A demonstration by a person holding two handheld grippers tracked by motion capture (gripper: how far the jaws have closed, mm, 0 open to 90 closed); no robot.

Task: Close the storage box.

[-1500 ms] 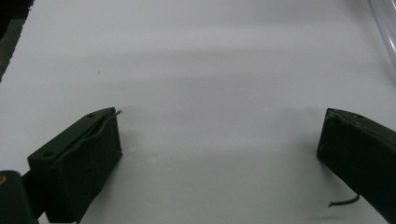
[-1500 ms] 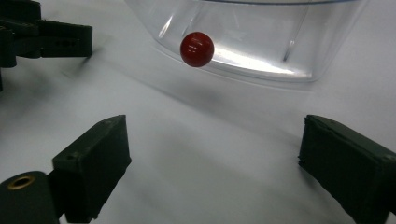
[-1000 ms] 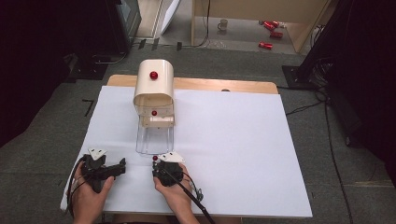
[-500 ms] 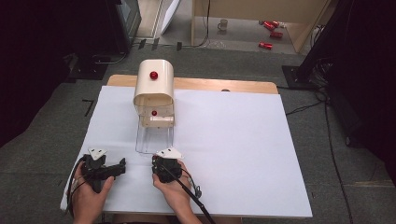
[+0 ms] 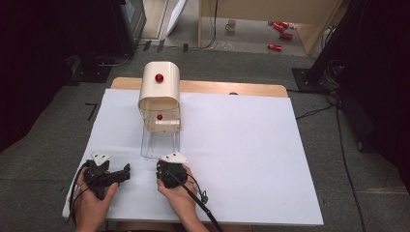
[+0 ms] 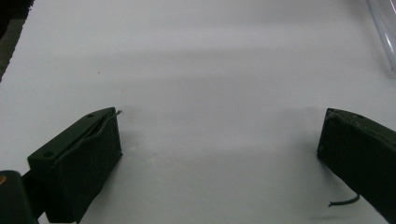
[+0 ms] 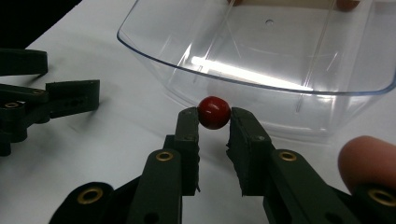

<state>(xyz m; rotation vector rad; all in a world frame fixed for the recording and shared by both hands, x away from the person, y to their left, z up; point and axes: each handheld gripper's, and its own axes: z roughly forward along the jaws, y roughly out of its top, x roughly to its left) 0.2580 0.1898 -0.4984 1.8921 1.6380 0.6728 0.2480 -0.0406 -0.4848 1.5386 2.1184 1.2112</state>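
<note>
My right gripper (image 7: 214,117) holds a small red ball (image 7: 214,112) between its jaw tips, just in front of the rim of a clear plastic tray (image 7: 261,60). Its jaws have just been opening slightly, and the ball is still pinched between them. In the high view the right gripper (image 5: 166,164) sits at the tray's (image 5: 159,142) near edge. The tray extends from a cream dispenser (image 5: 158,99) that has a red knob (image 5: 159,78) on top. My left gripper (image 6: 219,140) rests open on the white sheet with nothing between its jaws, to the left of the right one (image 5: 126,170).
A white sheet (image 5: 241,154) covers the table, with wide free room to the right. A second red ball (image 5: 159,117) shows in the dispenser's mouth. Dark floor, cables and red cans lie beyond the far edge. A fingertip (image 7: 366,161) shows at the right gripper's side.
In the high view a red dot showed at the right gripper's tips a second ago; the gripper's plate now covers it. Both hands have stayed in place.
</note>
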